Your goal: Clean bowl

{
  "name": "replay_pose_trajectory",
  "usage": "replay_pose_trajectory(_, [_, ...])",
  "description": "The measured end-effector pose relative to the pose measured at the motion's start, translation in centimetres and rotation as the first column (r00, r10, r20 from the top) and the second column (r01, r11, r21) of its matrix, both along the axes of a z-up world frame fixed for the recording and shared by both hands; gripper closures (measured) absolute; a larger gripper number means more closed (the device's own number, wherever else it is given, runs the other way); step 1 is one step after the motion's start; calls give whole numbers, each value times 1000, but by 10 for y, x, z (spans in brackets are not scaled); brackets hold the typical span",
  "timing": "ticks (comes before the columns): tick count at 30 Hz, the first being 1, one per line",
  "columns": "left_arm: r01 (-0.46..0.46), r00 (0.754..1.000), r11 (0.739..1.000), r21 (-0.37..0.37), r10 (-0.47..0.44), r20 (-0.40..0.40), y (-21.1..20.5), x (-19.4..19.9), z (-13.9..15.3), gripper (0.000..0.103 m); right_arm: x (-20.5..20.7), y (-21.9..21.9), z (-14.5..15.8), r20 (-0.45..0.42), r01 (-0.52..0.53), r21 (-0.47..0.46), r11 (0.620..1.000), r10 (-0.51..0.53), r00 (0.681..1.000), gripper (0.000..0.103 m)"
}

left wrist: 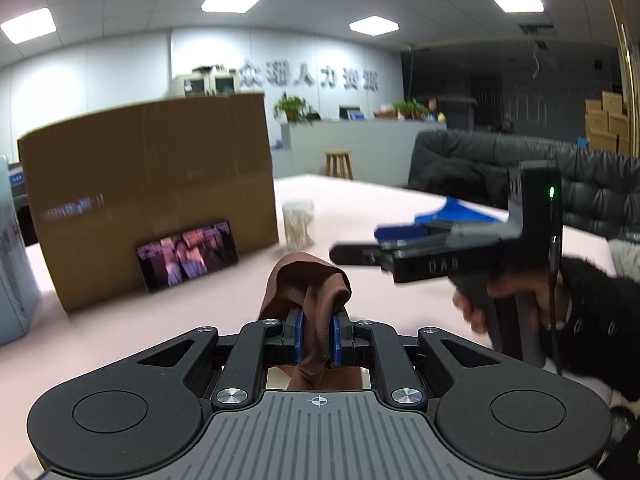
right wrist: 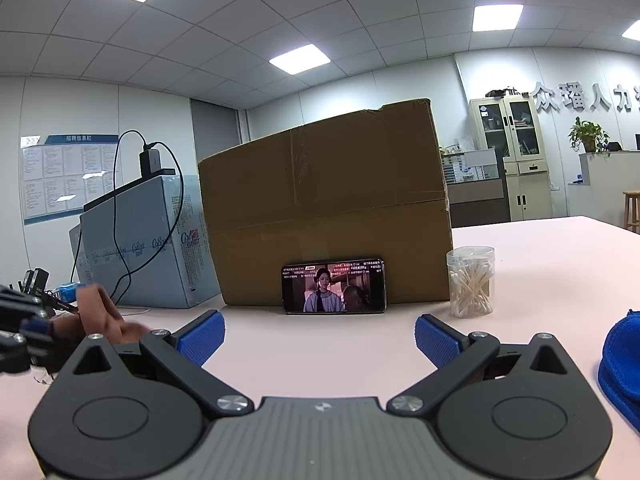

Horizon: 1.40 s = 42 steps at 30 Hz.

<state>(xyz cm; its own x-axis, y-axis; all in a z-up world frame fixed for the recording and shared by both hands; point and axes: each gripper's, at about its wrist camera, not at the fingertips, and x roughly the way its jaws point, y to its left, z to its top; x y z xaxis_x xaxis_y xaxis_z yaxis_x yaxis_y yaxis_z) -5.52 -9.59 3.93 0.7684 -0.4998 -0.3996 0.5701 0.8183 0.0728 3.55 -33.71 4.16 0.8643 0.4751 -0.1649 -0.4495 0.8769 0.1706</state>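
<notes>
My left gripper [left wrist: 318,340] is shut on a brown cloth [left wrist: 312,284], which bunches up above the blue pads and hangs a little above the pink table [left wrist: 120,344]. The cloth also shows blurred at the far left of the right wrist view [right wrist: 96,308]. My right gripper [right wrist: 320,340] is open and empty, held above the table and facing the phone; in the left wrist view it [left wrist: 360,254] is to the right, held by a hand in a black sleeve. No bowl is in view.
A big cardboard box [right wrist: 328,204] stands at the back with a phone [right wrist: 334,286] leaning on it. A clear jar of cotton swabs [right wrist: 471,282] is right of it. A blue cloth [right wrist: 622,356] lies at the right. A grey-blue carton [right wrist: 140,240] with a charger stands left.
</notes>
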Motion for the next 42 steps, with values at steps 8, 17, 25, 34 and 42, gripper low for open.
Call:
replay_pose_trajectory(8, [32, 999, 999, 23, -31, -41, -6, 8, -16, 79, 1, 1, 0, -3, -3, 1, 1000, 3, 1000, 0])
replay_pose_trajectory(17, [106, 993, 994, -20, -107, -51, 1, 14, -24, 48, 2, 1, 0, -30, 18, 2, 1000, -18, 999, 0])
replay_pose_trajectory(25, [185, 980, 951, -246, -196, -19, 34, 21, -20, 33, 1, 1, -1, -43, 2, 1, 1000, -2, 999, 0])
replay_pose_trajectory(34, [-24, 1000, 966, -257, 18, -25, 69, 34, -30, 31, -2, 16, 5, -36, -108, -91, 990, 106, 994, 22])
replay_pose_trajectory(42, [-99, 992, 952, -291, 72, -104, 83, 48, -39, 36, -26, 55, 29, -18, -423, -480, 769, 473, 881, 44])
